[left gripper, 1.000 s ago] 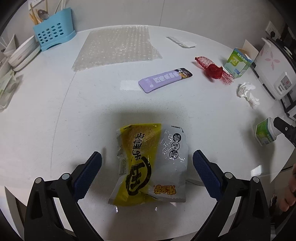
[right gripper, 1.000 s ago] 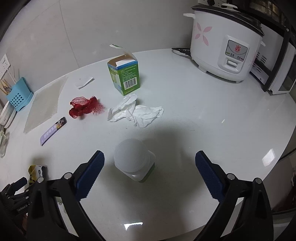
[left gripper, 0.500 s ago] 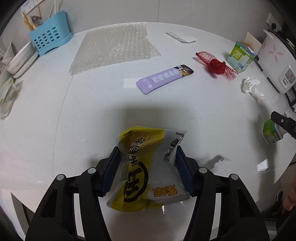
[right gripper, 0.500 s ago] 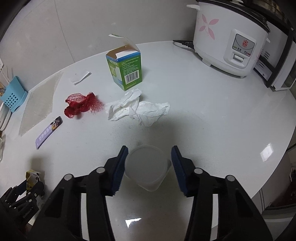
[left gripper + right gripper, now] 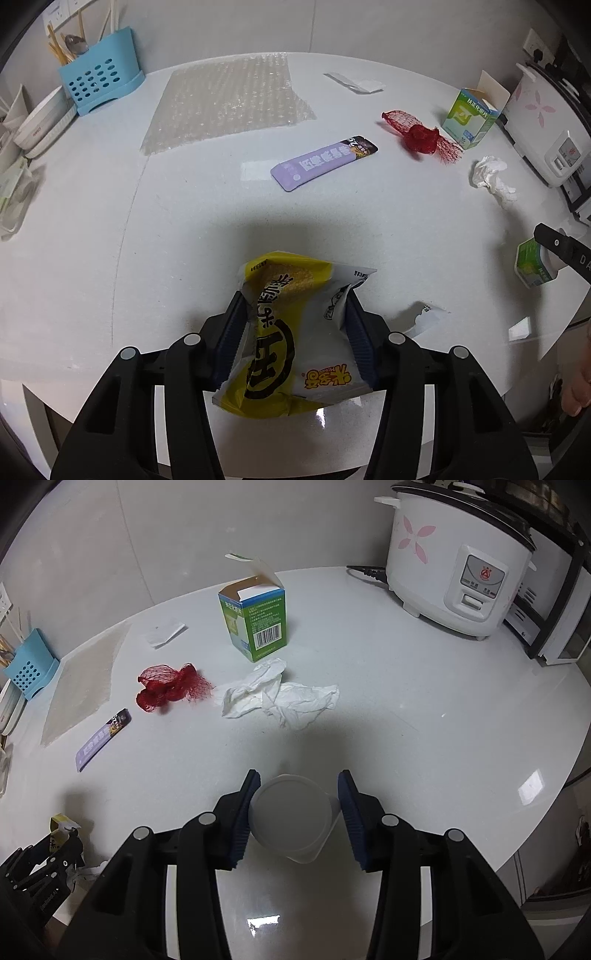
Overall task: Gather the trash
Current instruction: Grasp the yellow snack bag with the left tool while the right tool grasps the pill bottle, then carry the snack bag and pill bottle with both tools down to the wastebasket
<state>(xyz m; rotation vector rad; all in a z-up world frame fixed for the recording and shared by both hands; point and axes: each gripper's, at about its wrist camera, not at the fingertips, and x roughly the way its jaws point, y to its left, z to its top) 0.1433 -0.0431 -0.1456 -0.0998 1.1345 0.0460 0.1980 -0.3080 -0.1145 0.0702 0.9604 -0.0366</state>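
The collecting has only just begun: two pieces are gripped and everything else lies where it was dropped on the round white worktop (image 5: 110,221).

The left claw (image 5: 295,332) has just been closing, and its blue pads now press in on both sides of a yellow and silver crinkled snack wrapper (image 5: 291,332) at the lower centre of the left wrist view; the wrapper bulges between them, its lower end hanging past the worktop edge. A small torn strip of silver wrapper (image 5: 424,314) lies just to its right.

The right claw (image 5: 299,808) has likewise just been closing, around a small white plastic cup with a green label (image 5: 291,818) at the lower centre of the right wrist view. The left pad touches the cup; whether the right pad does is hard to tell, so the hold looks only partly made.

No bin or bag shows in either view.

Still to collect, by my reading:
- the crumpled white tissue (image 5: 280,694), mid-frame
- the red mesh net (image 5: 170,686), to its left
- the open green and blue cardboard carton (image 5: 255,624), above the tissue
- the purple sachet wrapper (image 5: 103,738), at mid-left
- the small white paper scrap (image 5: 164,631), upper left
- the clear bubble wrap sheet (image 5: 229,99), top centre of the left wrist view
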